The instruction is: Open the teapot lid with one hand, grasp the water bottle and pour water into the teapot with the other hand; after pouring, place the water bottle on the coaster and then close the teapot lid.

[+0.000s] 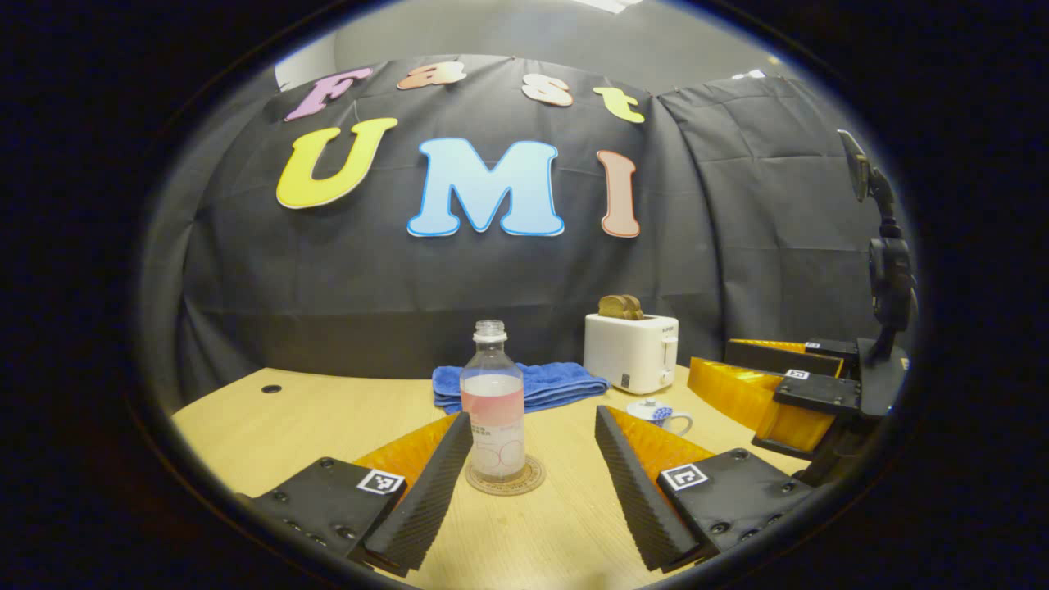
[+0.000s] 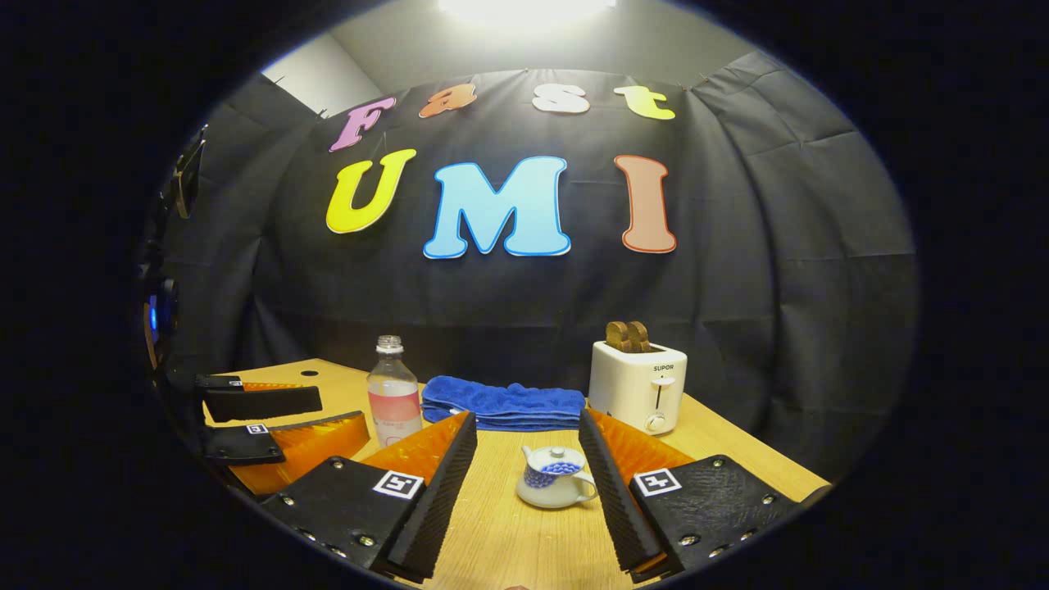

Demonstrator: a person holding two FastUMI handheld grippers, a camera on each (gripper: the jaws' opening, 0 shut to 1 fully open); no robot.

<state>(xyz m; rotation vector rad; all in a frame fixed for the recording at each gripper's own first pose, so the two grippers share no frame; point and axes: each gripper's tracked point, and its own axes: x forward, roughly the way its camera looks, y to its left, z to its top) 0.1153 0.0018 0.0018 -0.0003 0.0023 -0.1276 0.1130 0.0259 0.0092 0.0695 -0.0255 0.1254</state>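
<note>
In the left gripper view, the left tool (image 1: 524, 483) stands with its fingers wide apart, lined up on the water bottle (image 1: 492, 401), which sits upright and capless on the coaster (image 1: 506, 482), partly filled. Judging by this, step 1 has not begun: the next move calls for closing in on the bottle's body. The right tool (image 1: 787, 393) hovers off to the side, near the teapot (image 1: 660, 414).

In the right gripper view, the right tool (image 2: 527, 483) is likewise spread, the teapot (image 2: 556, 477) between its fingers, lid (image 2: 557, 456) on; lifting the knob needs a fine pinch. The wooden worktop (image 2: 508, 541) also carries a blue towel (image 2: 504, 403) and a toaster (image 2: 639, 385) before black cloth.
</note>
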